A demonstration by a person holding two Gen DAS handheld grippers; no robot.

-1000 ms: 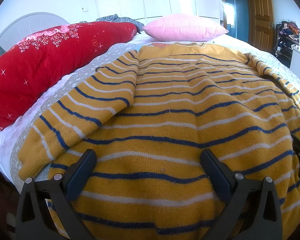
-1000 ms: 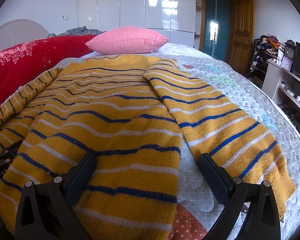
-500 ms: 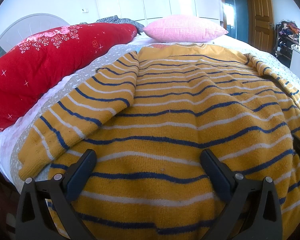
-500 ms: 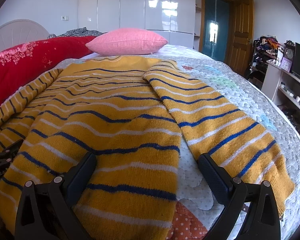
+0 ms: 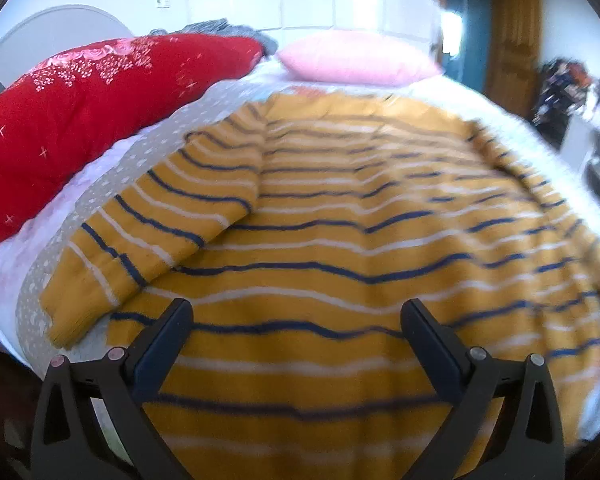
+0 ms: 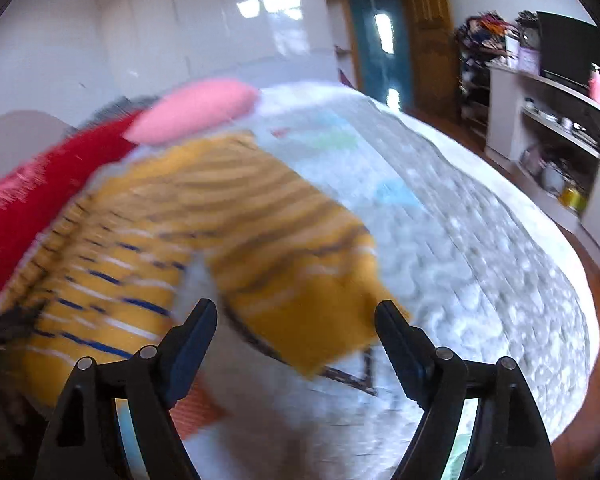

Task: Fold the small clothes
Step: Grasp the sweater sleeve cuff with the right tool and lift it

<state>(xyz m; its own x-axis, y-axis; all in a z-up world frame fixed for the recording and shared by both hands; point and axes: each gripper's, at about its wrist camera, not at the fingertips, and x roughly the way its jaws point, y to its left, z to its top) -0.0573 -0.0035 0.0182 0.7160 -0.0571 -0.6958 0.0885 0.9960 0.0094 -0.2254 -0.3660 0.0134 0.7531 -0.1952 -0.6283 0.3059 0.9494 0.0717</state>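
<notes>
Yellow striped sweater point(image 5: 340, 248) spread flat on the quilted bedspread point(image 5: 112, 160), body straight ahead of the left gripper point(image 5: 296, 332) and filling most of that view. Left gripper's jaws wide apart above the hem, nothing pinched between them, pads clear of the knit. One sleeve point(image 5: 148, 240) folded down ahead and to the left of that tool, cuff near the bed edge. Red bolster point(image 5: 80, 120) farther off to the left, pink pillow point(image 5: 356, 60) beyond the collar.

Right gripper point(image 6: 296, 332) tilted, view blurred. Jaws closing, with the cuff of the other sleeve point(image 6: 300, 272) between the fingertips but not yet pressed by the pads. Sweater body ahead and to the left of this tool, bare bedspread to the right, shelving point(image 6: 552, 128) along the far right wall.
</notes>
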